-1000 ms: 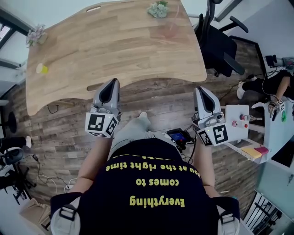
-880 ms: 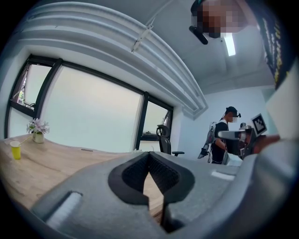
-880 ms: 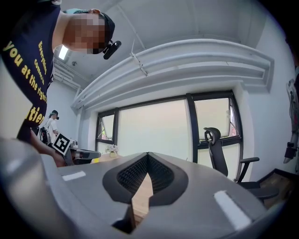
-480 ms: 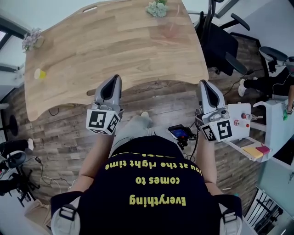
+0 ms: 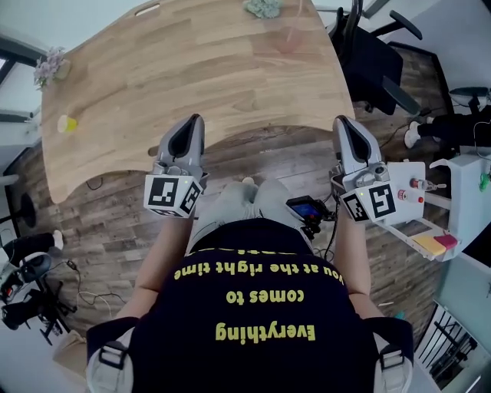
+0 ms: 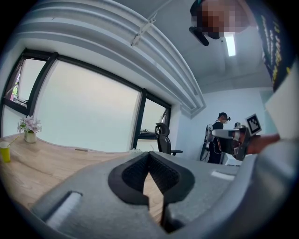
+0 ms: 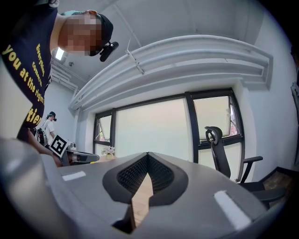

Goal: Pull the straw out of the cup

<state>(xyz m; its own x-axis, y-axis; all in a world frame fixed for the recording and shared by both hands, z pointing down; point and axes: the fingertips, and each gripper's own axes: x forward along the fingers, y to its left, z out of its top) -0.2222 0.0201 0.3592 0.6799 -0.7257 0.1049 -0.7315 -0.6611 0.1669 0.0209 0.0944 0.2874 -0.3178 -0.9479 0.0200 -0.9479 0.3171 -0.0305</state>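
Two grippers lie nearest, held over the person's knees: the left gripper (image 5: 192, 121) at 11 o'clock and the right gripper (image 5: 342, 121) at 1 o'clock. Each has a smooth grey moulded shell and carries a marker cube. Both pairs of jaws are closed, their ribbed black pads meeting tip to tip with nothing between them.

Below them runs a floor (image 5: 115, 230) of dark, weathered planks. Beyond, at 12 o'clock, spreads the table (image 5: 192, 69), pale wood with a visible grain, a curved front edge and rounded corners. A small yellow cup (image 5: 67, 123) stands near its left edge at 10 o'clock, and a vase of pale flowers (image 5: 47, 65) stands farther back at that corner.

The translucent, pinkish cup (image 5: 290, 37) stands at the table's far side, about 12 o'clock, well apart from both grippers and just beside a grey-green plant (image 5: 265, 8). Its straw is too faint to make out. A black office chair (image 5: 368, 57) stands by the table's right end at 1 o'clock. Farthest off are tall windows (image 7: 154, 126) in dark frames.
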